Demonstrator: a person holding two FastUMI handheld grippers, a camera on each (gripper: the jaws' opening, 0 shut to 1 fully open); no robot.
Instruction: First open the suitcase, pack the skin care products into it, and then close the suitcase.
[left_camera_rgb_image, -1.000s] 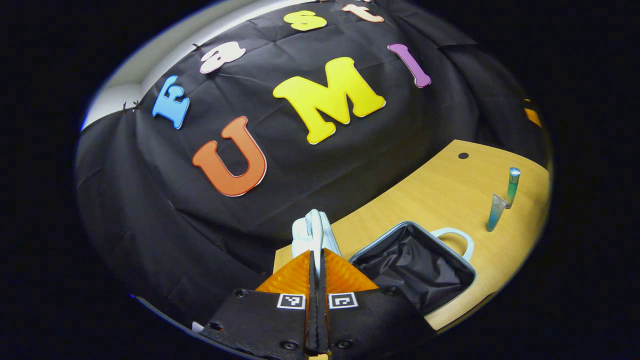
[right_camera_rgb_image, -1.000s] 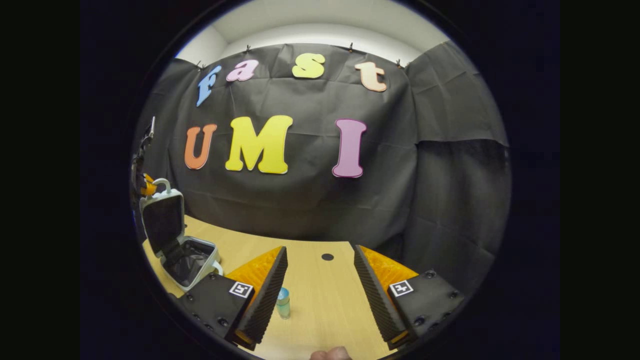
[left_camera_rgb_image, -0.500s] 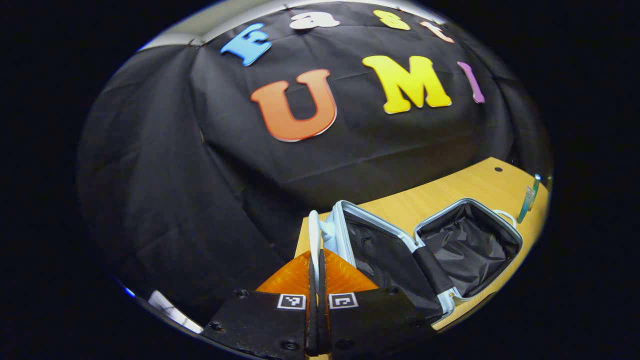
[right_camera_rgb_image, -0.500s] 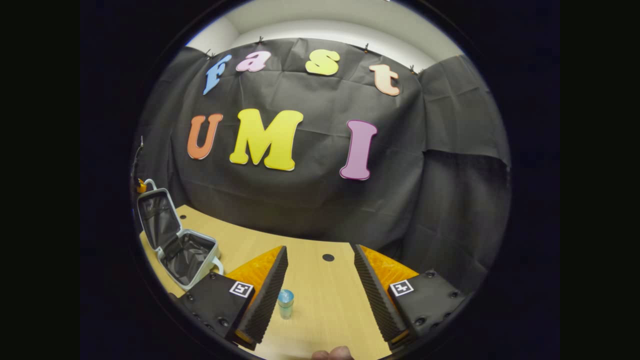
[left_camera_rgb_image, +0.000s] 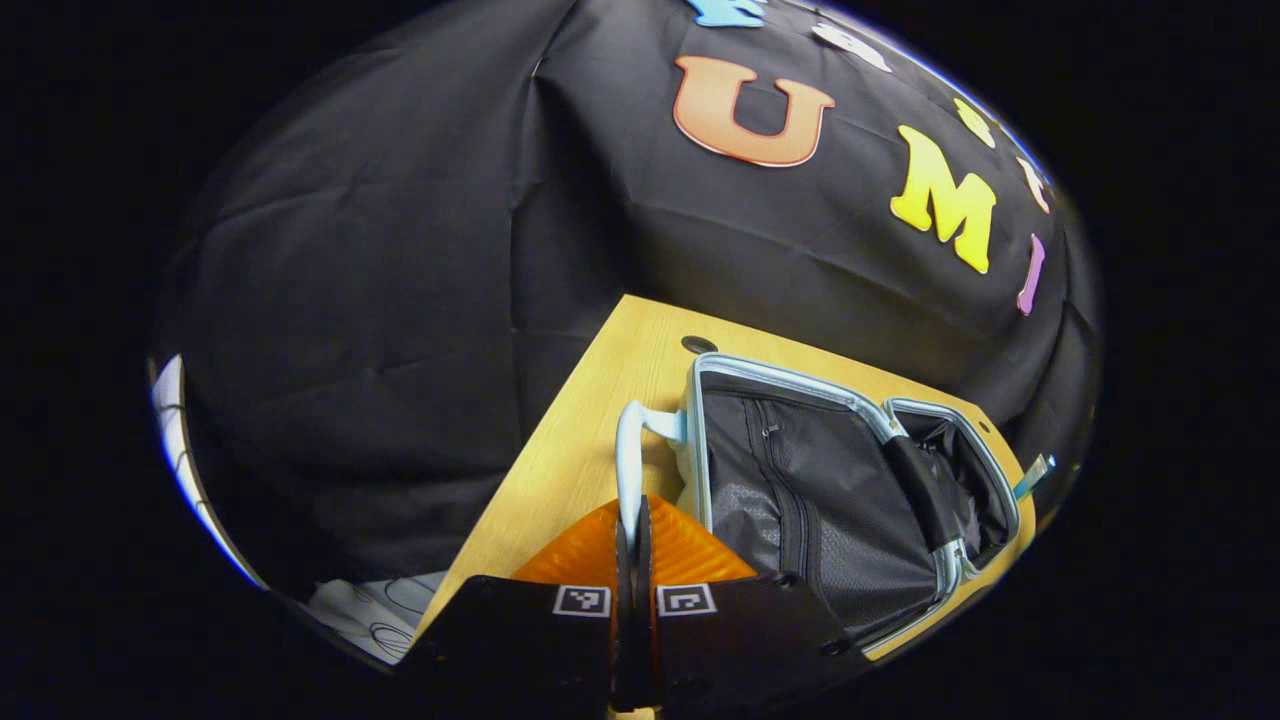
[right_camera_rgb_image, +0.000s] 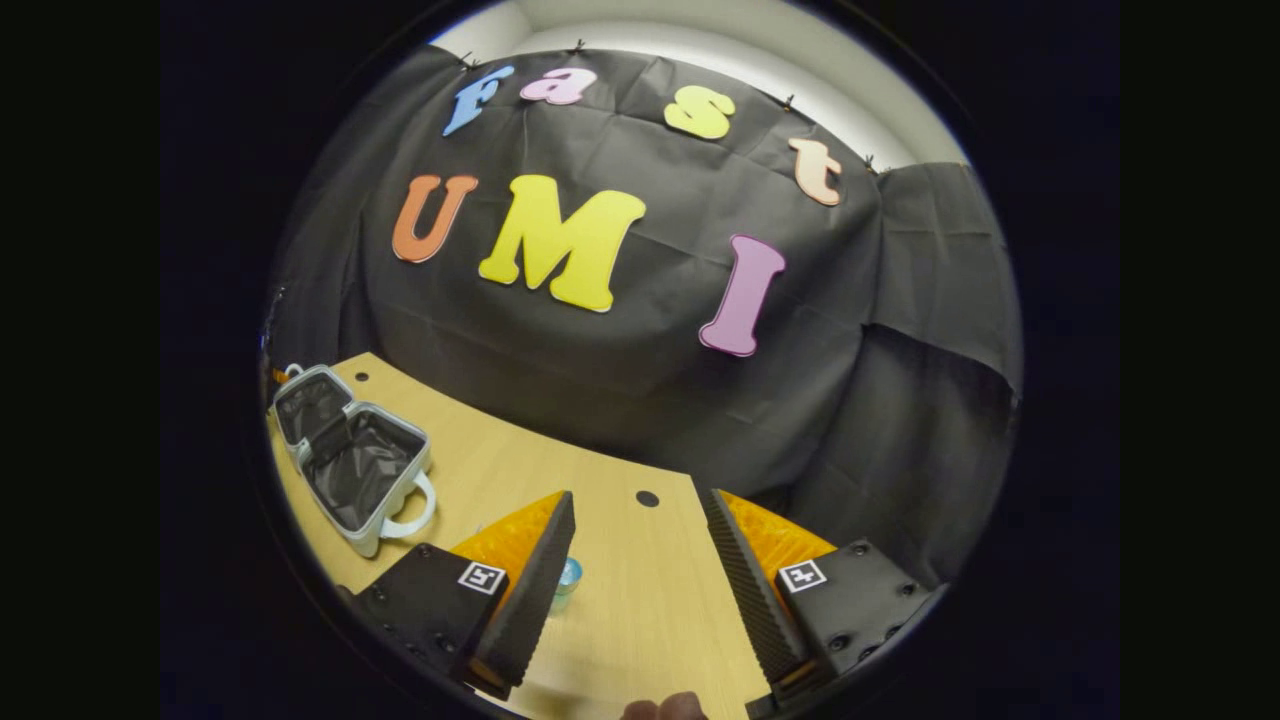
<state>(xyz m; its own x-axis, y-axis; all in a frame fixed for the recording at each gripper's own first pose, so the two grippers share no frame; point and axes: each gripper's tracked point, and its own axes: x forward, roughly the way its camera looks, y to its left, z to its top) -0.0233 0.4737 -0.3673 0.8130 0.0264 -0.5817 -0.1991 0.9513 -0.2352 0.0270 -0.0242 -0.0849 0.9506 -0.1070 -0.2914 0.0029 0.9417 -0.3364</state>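
Observation:
The small white suitcase (right_camera_rgb_image: 350, 455) lies wide open on the wooden table (right_camera_rgb_image: 620, 620), both black-lined halves facing up. In the left gripper view its lid (left_camera_rgb_image: 790, 480) is close on the right and the base (left_camera_rgb_image: 960, 480) lies beyond it. My left gripper (left_camera_rgb_image: 633, 510) is shut on the lid's white handle (left_camera_rgb_image: 627, 450). A teal tube (left_camera_rgb_image: 1030, 478) stands past the base. My right gripper (right_camera_rgb_image: 640, 560) is open above the table, and a small blue bottle (right_camera_rgb_image: 568, 575) stands just beside its left finger (right_camera_rgb_image: 530, 580).
The table's left edge (left_camera_rgb_image: 520, 470) runs close to the lid's handle, with the black cloth wall behind. A dark round hole (right_camera_rgb_image: 647, 497) marks the table ahead of the right gripper. A fingertip of the person (right_camera_rgb_image: 660, 708) shows at the bottom.
The left gripper has swung the lid by its handle from upright down to nearly flat on the table. The right gripper stayed open, and the blue bottle now sits closer to its left finger.

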